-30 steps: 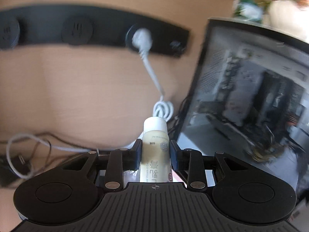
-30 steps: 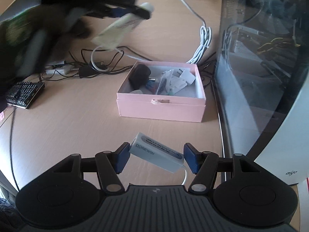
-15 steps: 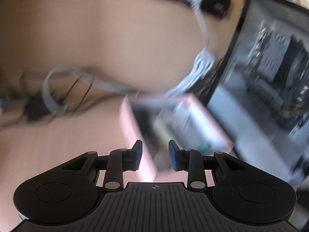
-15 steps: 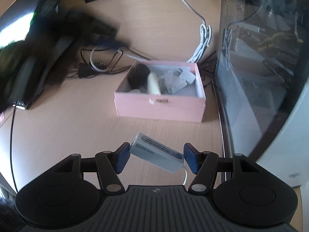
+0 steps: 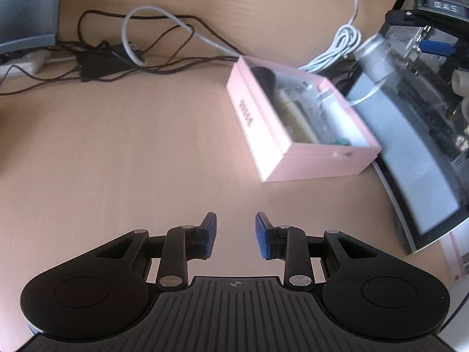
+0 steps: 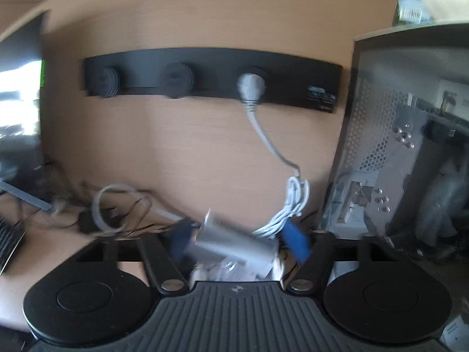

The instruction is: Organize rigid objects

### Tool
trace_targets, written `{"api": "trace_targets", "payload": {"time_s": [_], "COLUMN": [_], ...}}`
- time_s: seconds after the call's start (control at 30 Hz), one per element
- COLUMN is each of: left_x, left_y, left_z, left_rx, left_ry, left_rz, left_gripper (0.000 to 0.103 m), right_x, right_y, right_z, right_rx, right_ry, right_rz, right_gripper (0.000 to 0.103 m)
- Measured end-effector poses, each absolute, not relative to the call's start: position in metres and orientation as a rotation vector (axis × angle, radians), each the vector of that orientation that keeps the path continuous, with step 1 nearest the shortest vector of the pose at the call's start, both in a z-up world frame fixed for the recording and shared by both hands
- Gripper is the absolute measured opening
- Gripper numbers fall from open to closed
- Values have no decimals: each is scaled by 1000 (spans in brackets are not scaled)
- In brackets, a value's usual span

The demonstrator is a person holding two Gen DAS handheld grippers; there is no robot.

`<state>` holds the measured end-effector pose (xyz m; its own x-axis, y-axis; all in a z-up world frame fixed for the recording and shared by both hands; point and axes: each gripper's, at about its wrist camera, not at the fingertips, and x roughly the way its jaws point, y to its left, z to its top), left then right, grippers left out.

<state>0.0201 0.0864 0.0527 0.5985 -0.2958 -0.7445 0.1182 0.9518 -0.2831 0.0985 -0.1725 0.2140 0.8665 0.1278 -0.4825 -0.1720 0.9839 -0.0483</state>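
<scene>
Daylit, soft shadows; right view motion-blurred; fisheye edges warped.

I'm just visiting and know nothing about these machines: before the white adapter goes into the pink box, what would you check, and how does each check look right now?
1. Right gripper grips the white rectangular adapter: ok, it sits between the blue pads, though blurred.
2. Left gripper empty and away from the box: ok, jaws open over bare wooden desk.
3. Pink cardboard box open on top: ok.
4. Free room inside the box: cannot tell; a cream tube and other items already fill much of it.
5. Adapter positioned above the box: cannot tell; the right wrist view is blurred.
6. White coiled cable clear of the box: ok, it lies behind it.
</scene>
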Motion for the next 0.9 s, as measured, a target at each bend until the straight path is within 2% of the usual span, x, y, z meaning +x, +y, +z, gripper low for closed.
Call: {"api": "trace_targets", "payload": {"time_s": [0.13, 0.43, 0.6, 0.77, 0.9], "left_x": [22, 26, 20, 13, 8], "left_y": [94, 76, 62, 41, 26], "left_z": [42, 24, 21, 19, 17], "left_rx": [-91, 132, 112, 110, 89], "left_ry": [879, 914, 887, 855, 838], "left_rz": [-227, -258, -217, -222, -194], "left_gripper": [32, 32, 31, 31, 31], "right_x": [112, 32, 7, 17, 17], "right_y": [-172, -155, -162, -177, -187], "right_z": [190, 69, 42, 25, 18], "right_rx": [-36, -75, -106, -82, -34], "right_ry": [579, 840, 916, 957, 926], "right_rz": [98, 61, 66, 107, 134], "right_gripper": [81, 81, 81, 81, 90]}}
